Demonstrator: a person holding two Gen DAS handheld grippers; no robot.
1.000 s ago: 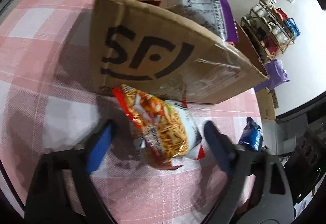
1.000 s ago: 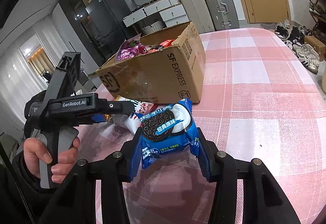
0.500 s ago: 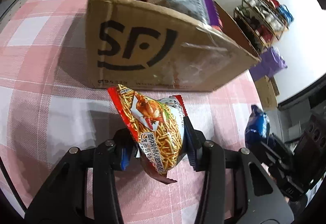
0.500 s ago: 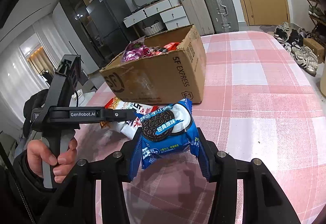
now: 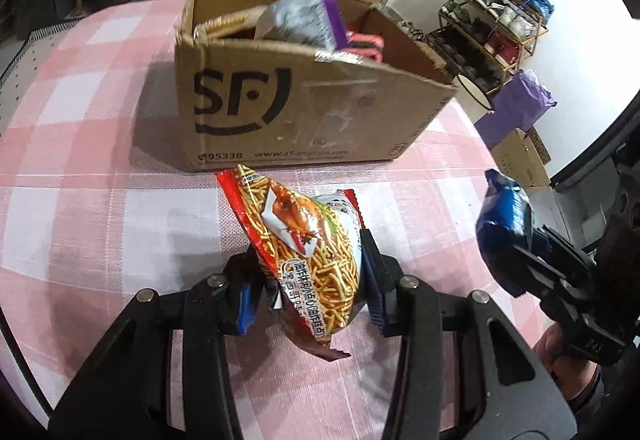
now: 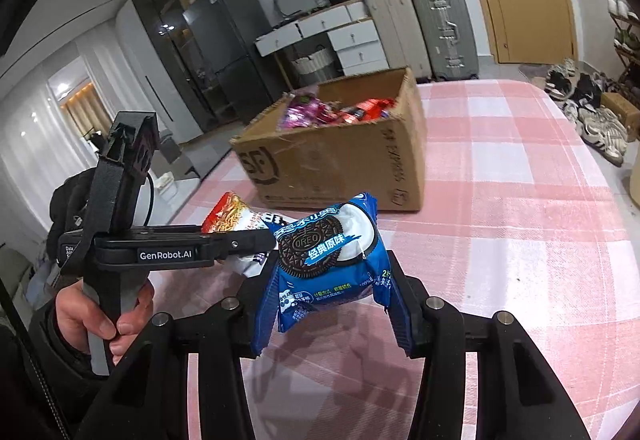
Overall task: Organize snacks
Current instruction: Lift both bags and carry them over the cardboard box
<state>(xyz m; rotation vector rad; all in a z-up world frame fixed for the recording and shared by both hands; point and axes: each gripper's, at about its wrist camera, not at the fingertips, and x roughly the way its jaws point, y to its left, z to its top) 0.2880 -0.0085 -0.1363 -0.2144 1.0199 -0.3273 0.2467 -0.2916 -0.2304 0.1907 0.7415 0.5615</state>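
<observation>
The left gripper (image 5: 310, 290) clamps a red noodle-snack bag (image 5: 304, 252) at lower centre, clear of the pink checked tablecloth (image 5: 100, 200). The right gripper (image 6: 328, 304) pinches a blue Oreo pack (image 6: 332, 260). Above both, the open SF cardboard box (image 5: 304, 112) holds more snacks.

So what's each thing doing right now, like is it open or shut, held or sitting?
Left gripper: shut on the noodle snack bag.
Noodle snack bag: sealed, held up off the tablecloth.
Right gripper: shut on the Oreo pack.
Oreo pack: sealed, held off the tablecloth.
Cardboard box: open on top, upright on the tablecloth, with snacks inside.
Checked tablecloth: spread flat.
</observation>
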